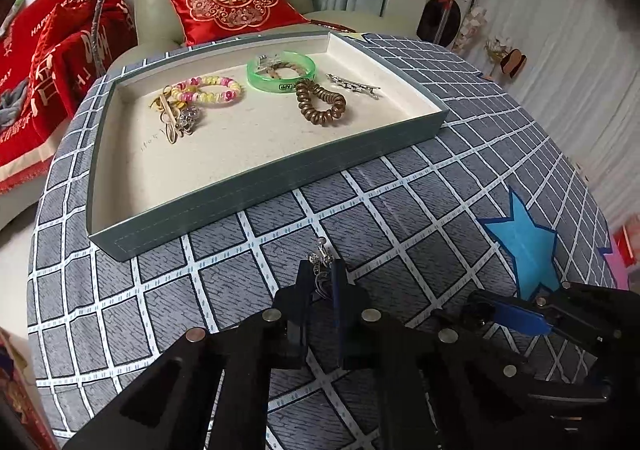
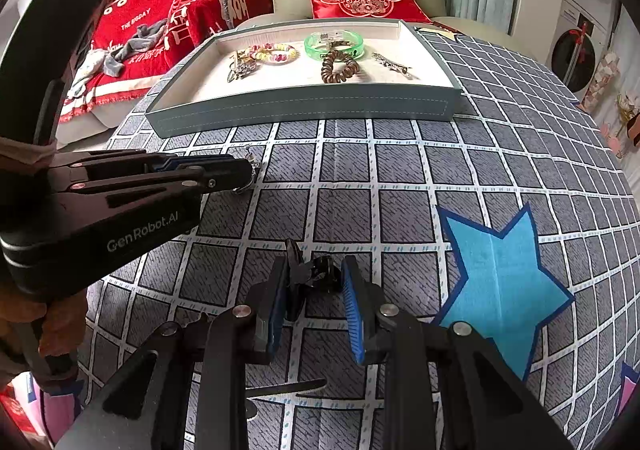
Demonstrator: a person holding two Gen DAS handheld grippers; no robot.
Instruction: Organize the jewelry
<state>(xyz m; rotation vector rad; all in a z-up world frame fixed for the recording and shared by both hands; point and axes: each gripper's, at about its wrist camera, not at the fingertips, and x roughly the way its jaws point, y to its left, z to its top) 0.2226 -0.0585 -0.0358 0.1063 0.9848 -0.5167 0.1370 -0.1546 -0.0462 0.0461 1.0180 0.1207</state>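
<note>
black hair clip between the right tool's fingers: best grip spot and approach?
Grip the black hair clip across its bunched middle, from above and the near side, as the right tool already frames it. It lies low on the tablecloth with an arm sticking up at its left, so the open fingers should close across the body, not that arm.

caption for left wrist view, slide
Left gripper pinches a small silver earring before the grey-blue jewelry tray.
</note>
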